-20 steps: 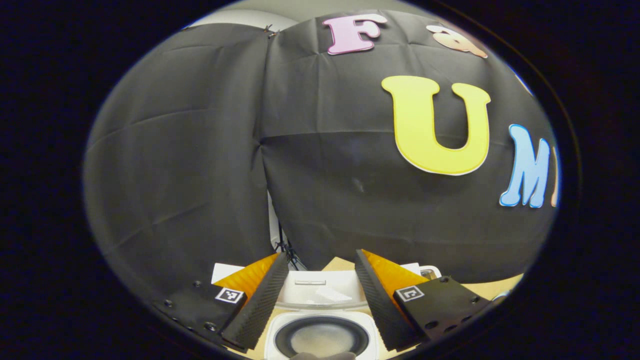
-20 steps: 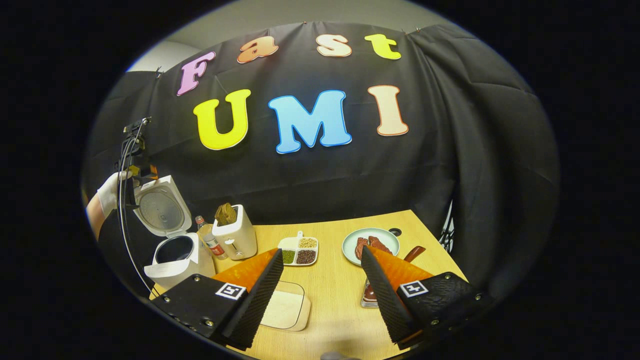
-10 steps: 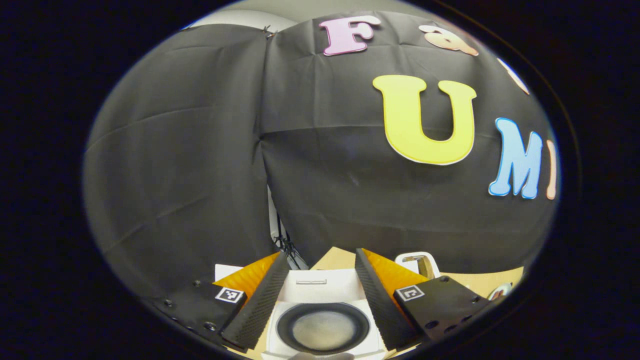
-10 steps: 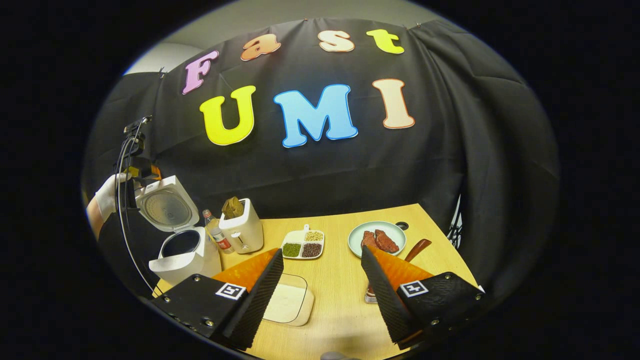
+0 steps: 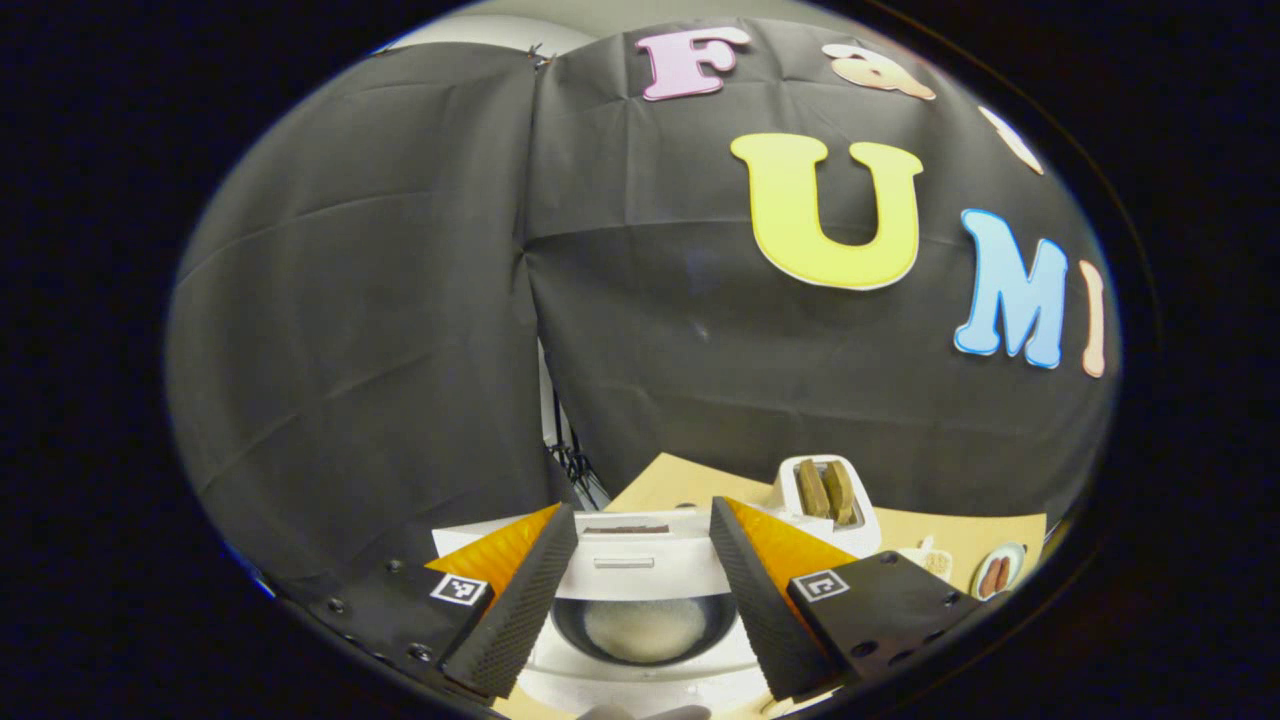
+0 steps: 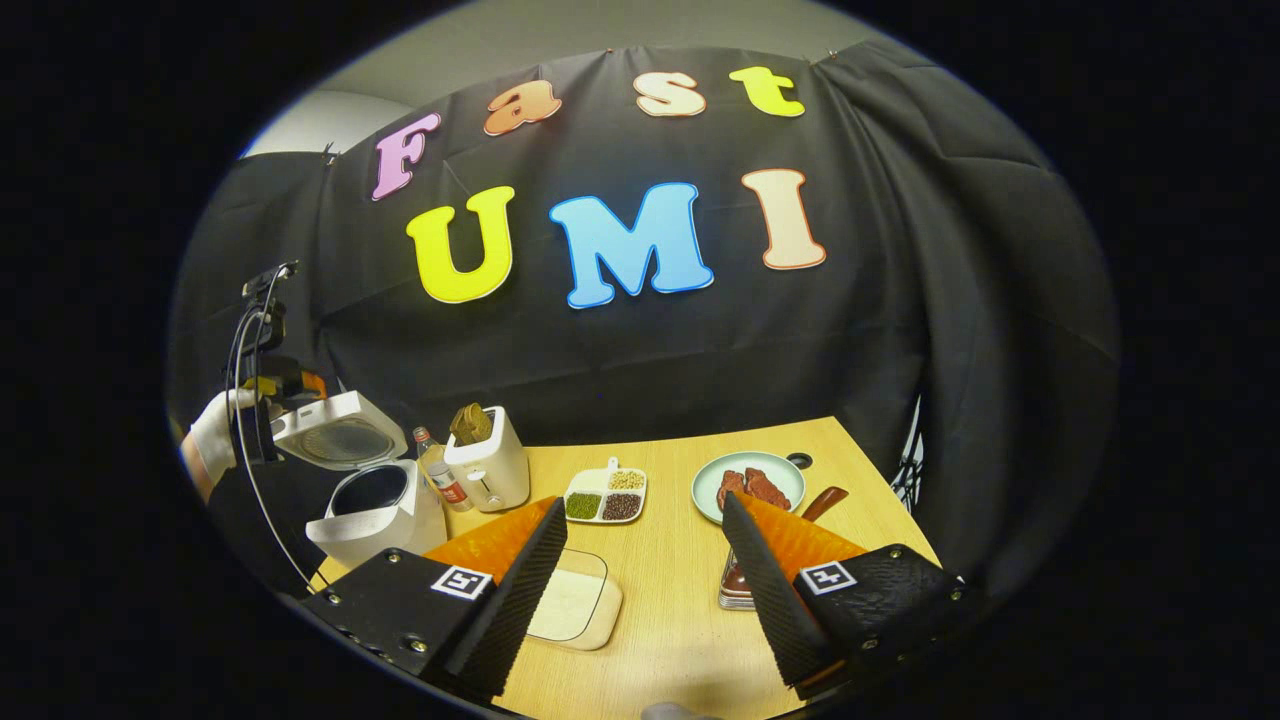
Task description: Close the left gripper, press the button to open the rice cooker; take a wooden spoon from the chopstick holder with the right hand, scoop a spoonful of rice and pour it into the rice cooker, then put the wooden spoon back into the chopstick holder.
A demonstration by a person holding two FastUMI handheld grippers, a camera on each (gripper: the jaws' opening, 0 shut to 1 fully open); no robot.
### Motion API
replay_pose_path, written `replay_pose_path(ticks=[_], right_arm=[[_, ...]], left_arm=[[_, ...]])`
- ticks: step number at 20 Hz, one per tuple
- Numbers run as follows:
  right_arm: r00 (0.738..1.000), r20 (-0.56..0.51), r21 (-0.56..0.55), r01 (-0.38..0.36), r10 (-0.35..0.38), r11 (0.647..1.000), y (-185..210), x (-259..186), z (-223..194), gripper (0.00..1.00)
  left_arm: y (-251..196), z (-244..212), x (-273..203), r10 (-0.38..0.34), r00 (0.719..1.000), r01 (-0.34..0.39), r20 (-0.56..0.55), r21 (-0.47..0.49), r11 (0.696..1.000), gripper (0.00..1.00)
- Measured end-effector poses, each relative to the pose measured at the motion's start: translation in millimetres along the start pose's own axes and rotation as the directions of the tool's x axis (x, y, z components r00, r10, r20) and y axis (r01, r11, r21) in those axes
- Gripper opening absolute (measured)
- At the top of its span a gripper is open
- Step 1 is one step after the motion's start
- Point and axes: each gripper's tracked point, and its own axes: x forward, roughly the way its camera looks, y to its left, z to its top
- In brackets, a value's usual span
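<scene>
The white rice cooker (image 6: 375, 505) stands at the table's left end, its lid (image 6: 335, 435) tilted low over the dark pot. My left gripper (image 6: 275, 385), held by a gloved hand (image 6: 215, 430), sits at the lid's upper rear edge. In the left gripper view this gripper (image 5: 642, 508) is open, and between its fingers lie the lid's top (image 5: 620, 560) and the pot (image 5: 645, 628) with pale contents. My right gripper (image 6: 644, 505) is open and empty above the table. A shallow box of rice (image 6: 570, 610) lies beside its left finger. A brown spoon handle (image 6: 825, 503) and a holder (image 6: 735, 590) peek from behind its right finger.
A toaster (image 6: 490, 465) with bread and a small bottle (image 6: 440, 475) stand right of the cooker. A divided dish of beans (image 6: 605, 495) and a plate of meat (image 6: 748, 485) sit mid-table. The wooden table (image 6: 670, 640) ends near the curtain on the right.
The cooker lid has swung down from upright to a low tilt, with the left gripper following it. The left view now takes in the toaster. The right gripper barely moved.
</scene>
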Motion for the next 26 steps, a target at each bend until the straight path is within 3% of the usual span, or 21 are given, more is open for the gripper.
replay_pose_path(ticks=[5,12,22,26], right_arm=[[1.0,0.002,0.023,0.009,-0.009,1.0,-8,-6,-3,0.96],[0.999,-0.027,0.057,-0.026,0.028,0.998,3,-9,-9,0.96],[0.997,-0.045,0.084,-0.062,0.066,0.995,25,-7,-8,0.98],[0.994,-0.061,0.09,-0.084,0.09,0.992,36,-6,-12,0.98]], left_arm=[[0,-77,-9,-0.02,0.98,0.014,-0.196,-0.036,0.999,0.95],[-1,-148,-3,-0.029,0.943,0.015,-0.331,-0.044,0.999,0.94],[-5,-175,1,-0.049,0.921,0.047,-0.386,-0.015,0.999,0.95],[-13,-169,11,-0.076,0.94,0.087,-0.333,0.017,0.996,0.96]])
